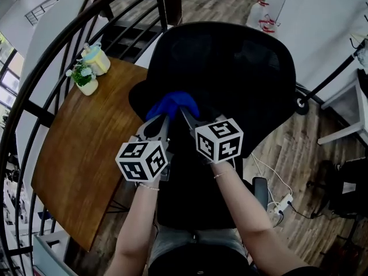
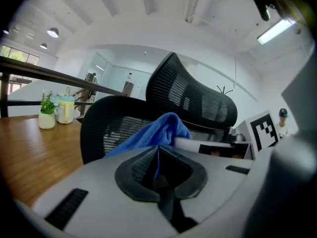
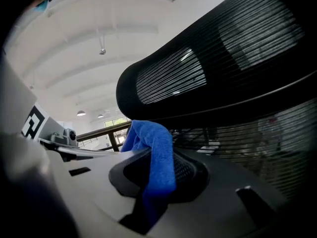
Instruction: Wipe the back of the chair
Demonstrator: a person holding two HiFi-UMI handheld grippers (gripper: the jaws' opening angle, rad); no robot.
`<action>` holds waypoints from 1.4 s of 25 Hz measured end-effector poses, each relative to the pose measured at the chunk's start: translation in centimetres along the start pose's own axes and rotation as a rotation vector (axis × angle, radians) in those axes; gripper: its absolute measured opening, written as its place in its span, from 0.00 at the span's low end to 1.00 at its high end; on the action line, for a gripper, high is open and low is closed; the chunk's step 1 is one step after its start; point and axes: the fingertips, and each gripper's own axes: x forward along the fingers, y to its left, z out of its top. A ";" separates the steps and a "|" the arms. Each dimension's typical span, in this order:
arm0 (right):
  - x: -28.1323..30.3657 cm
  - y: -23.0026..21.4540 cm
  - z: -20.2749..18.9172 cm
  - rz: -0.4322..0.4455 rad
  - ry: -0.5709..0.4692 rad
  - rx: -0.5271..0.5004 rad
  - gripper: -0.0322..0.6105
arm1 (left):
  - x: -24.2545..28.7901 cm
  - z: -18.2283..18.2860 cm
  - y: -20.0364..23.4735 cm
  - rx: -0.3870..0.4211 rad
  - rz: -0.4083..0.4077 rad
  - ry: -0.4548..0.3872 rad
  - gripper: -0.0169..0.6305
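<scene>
A black mesh office chair stands in front of me, its back (image 1: 230,62) curving away at the top. A blue cloth (image 1: 172,104) is bunched against the lower back of the chair, and both grippers hold it. My left gripper (image 1: 161,124) is shut on the cloth's left side; in the left gripper view the cloth (image 2: 153,133) rises from the closed jaws in front of the chair back (image 2: 193,98). My right gripper (image 1: 187,118) is shut on the right side; in the right gripper view the cloth (image 3: 156,152) hangs over the jaws under the chair back (image 3: 223,68).
A wooden table (image 1: 86,154) lies to the left with a small potted plant (image 1: 86,79) and a pale jar (image 1: 98,59). A black curved railing (image 1: 34,73) runs behind it. A power strip (image 1: 282,203) with cables lies on the floor at the right.
</scene>
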 end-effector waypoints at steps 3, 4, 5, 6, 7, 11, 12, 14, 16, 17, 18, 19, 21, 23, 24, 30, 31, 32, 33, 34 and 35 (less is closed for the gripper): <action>-1.6 -1.8 0.1 -0.028 -0.018 0.018 0.17 | 1.0 -0.6 -1.8 0.024 -0.029 0.026 0.05; -2.2 -2.4 0.2 -0.038 -0.022 0.021 0.17 | 1.3 -0.8 -2.4 0.031 -0.036 0.032 0.06; -2.8 -3.1 0.2 -0.050 -0.025 0.024 0.17 | 1.6 -0.9 -2.9 0.035 -0.045 0.037 0.05; -3.4 -3.7 0.3 -0.064 -0.030 0.029 0.17 | 2.0 -1.0 -3.5 0.036 -0.055 0.039 0.05; -4.1 -4.4 0.3 -0.078 -0.035 0.034 0.17 | 2.3 -1.0 -4.1 0.036 -0.067 0.041 0.05; -6.9 -7.0 0.3 -0.143 -0.049 0.041 0.17 | 3.7 -1.1 -6.9 0.051 -0.126 0.048 0.05; -7.6 -7.8 0.3 -0.160 -0.051 0.043 0.17 | 4.1 -1.2 -7.6 0.054 -0.140 0.050 0.05; -9.1 -9.2 0.3 -0.195 -0.058 0.051 0.17 | 4.9 -1.3 -9.0 0.058 -0.167 0.055 0.05; -10.5 -10.5 0.4 -0.227 -0.067 0.061 0.17 | 5.7 -1.5 -10.4 0.061 -0.193 0.061 0.05; -11.2 -11.1 0.5 -0.242 -0.070 0.063 0.17 | 6.1 -1.6 -11.2 0.062 -0.207 0.065 0.05; -11.9 -11.7 0.6 -0.257 -0.072 0.062 0.17 | 6.5 -1.7 -11.9 0.063 -0.220 0.068 0.05; -12.7 -12.3 0.7 -0.272 -0.074 0.062 0.17 | 6.9 -1.8 -12.7 0.064 -0.234 0.071 0.05; -14.4 -13.6 0.7 -0.308 -0.078 0.063 0.17 | 7.5 -2.0 -14.3 0.069 -0.262 0.074 0.05; -16.1 -14.9 0.7 -0.341 -0.085 0.069 0.17 | 8.0 -2.1 -15.7 0.068 -0.296 0.072 0.05; -16.9 -15.5 0.7 -0.354 -0.089 0.074 0.17 | 8.2 -2.1 -16.3 0.064 -0.314 0.070 0.05; -21.0 -18.8 0.7 -0.441 -0.091 0.079 0.17 | 9.6 -2.4 -18.9 0.056 -0.377 0.090 0.05; -21.8 -19.2 0.7 -0.458 -0.093 0.084 0.17 | 9.8 -2.4 -19.3 0.057 -0.385 0.094 0.05; -22.5 -19.7 0.7 -0.474 -0.095 0.088 0.17 | 10.0 -2.4 -19.8 0.059 -0.392 0.098 0.06; -23.2 -20.1 0.7 -0.490 -0.096 0.094 0.17 | 10.2 -2.5 -20.3 0.061 -0.399 0.102 0.05; -24.0 -20.4 0.7 -0.506 -0.097 0.100 0.17 | 10.3 -2.6 -20.7 0.063 -0.405 0.108 0.05; -24.7 -20.7 0.6 -0.521 -0.099 0.106 0.17 | 10.3 -2.8 -21.1 0.064 -0.412 0.113 0.05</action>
